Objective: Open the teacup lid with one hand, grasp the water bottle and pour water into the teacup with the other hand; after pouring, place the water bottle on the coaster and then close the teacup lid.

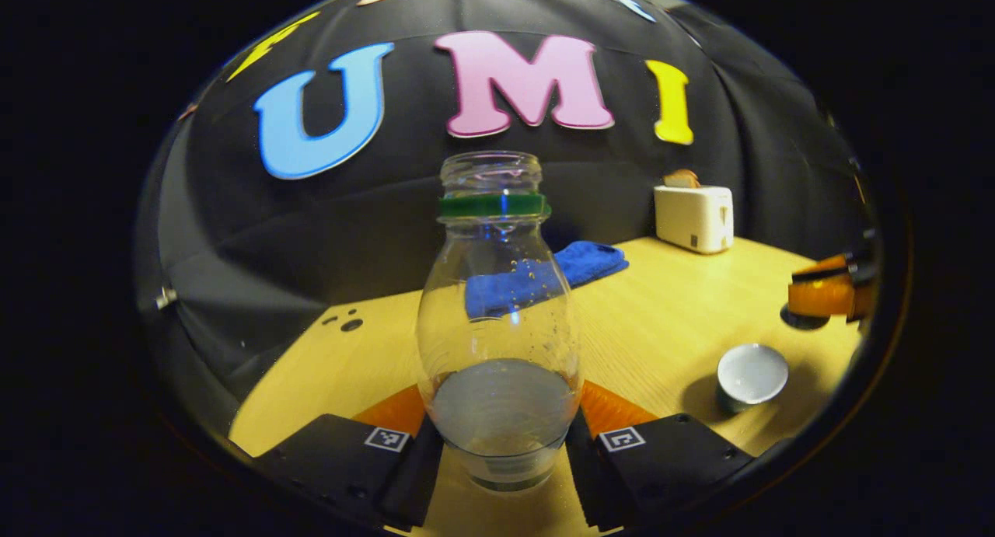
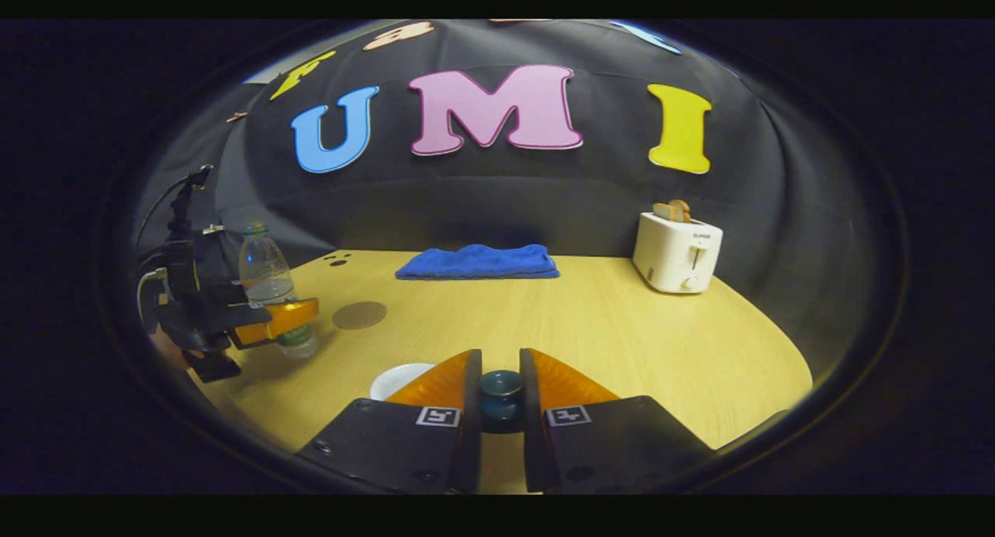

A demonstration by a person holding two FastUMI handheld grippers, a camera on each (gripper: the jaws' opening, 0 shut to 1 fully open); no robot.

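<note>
Left gripper view: I'm clamping the bottle between my left gripper's fingers, low on its body at centre frame, upright, cap off, water sitting shallow in the bottom. The open cup is waiting at lower right on the table. In the right gripper view, my right gripper is pinching the lid by its knob at bottom centre, with the cup's rim peeking out lower left of the fingers. The coaster is lying left of centre, just beside the bottle. Pouring looks next: I'm wanting the bottle's mouth right over the cup before tilting, slowly, while holding the lid well aside.
</note>
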